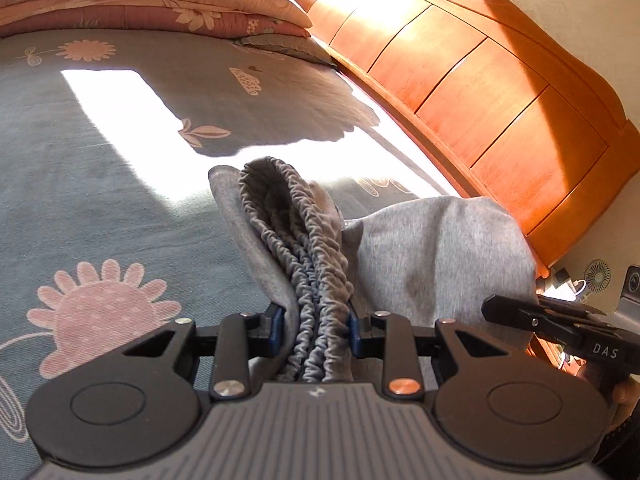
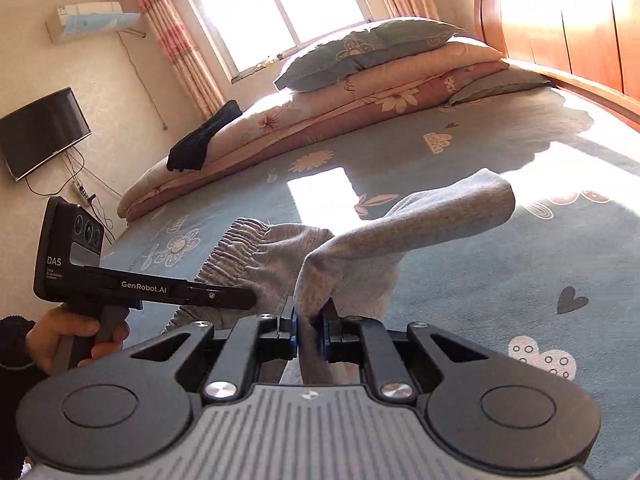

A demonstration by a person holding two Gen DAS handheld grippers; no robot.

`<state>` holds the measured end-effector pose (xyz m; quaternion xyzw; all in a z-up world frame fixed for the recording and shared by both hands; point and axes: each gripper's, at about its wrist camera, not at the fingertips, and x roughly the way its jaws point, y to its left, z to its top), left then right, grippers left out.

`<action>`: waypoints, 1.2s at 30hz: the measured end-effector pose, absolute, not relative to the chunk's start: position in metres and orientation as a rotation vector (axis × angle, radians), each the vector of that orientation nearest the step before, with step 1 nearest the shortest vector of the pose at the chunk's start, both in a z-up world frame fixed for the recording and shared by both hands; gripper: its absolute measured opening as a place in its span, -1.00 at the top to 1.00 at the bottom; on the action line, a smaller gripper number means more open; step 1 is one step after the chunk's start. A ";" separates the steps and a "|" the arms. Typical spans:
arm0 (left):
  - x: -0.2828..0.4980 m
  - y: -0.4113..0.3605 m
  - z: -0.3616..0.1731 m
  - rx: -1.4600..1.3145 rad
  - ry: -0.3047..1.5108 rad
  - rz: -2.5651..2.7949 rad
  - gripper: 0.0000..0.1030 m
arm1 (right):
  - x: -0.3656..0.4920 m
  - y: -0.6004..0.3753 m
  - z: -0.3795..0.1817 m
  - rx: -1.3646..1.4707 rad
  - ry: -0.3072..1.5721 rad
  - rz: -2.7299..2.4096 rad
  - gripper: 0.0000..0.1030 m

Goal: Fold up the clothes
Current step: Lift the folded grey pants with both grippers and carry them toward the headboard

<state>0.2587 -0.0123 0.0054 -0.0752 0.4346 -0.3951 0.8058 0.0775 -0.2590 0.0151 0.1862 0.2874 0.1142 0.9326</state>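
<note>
The bed (image 2: 460,264) filled both views, its blue-grey flowered sheet (image 1: 120,184) lit by a bright patch of sun; the wooden headboard (image 1: 480,80) ran along the sheet's edge from twelve o'clock down to four in the left wrist view, and only its corner showed at one o'clock in the right wrist view. Only the right wrist view took in the window (image 2: 280,8) at twelve, the curtains (image 2: 176,40), the wall air conditioner (image 2: 90,20) at eleven, the television (image 2: 42,132) at nine and a black garment (image 2: 204,140) draped over the end of the folded quilts (image 2: 360,96); only the left wrist view caught a small fan (image 1: 597,276) past the headboard at three.

And there were the grey trousers (image 2: 280,256), lifted clear of the sheet between the two tools; the left gripper (image 1: 316,328) had its jaws clamped on the bunched elastic waistband (image 1: 296,240), cloth packed tight between the blue pads; the right gripper (image 2: 310,332) pinched a fold of a trouser leg (image 2: 420,220), jaws nearly together on thin cloth, the cuff end jutting out towards two o'clock. The left hand (image 2: 76,336) gripped its handle at eight in the right wrist view, just beside the waistband.

The quilts and pillows (image 2: 368,48) blocked the far side; the sheet lay open from ten round to four in the right wrist view; the headboard closed off the right edge.
</note>
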 end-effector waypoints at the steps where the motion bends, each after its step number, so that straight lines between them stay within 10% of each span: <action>1: 0.264 -0.027 0.004 -0.155 0.928 -0.861 0.45 | 0.077 -0.268 0.014 0.389 0.581 0.218 0.74; 20: 0.299 -0.293 -0.002 0.047 0.844 -1.135 0.46 | 0.081 -0.408 -0.027 0.568 0.401 -0.108 0.67; 36: 0.313 -0.350 -0.034 0.119 0.887 -1.084 0.34 | 0.060 -0.456 -0.104 0.646 0.529 -0.232 0.49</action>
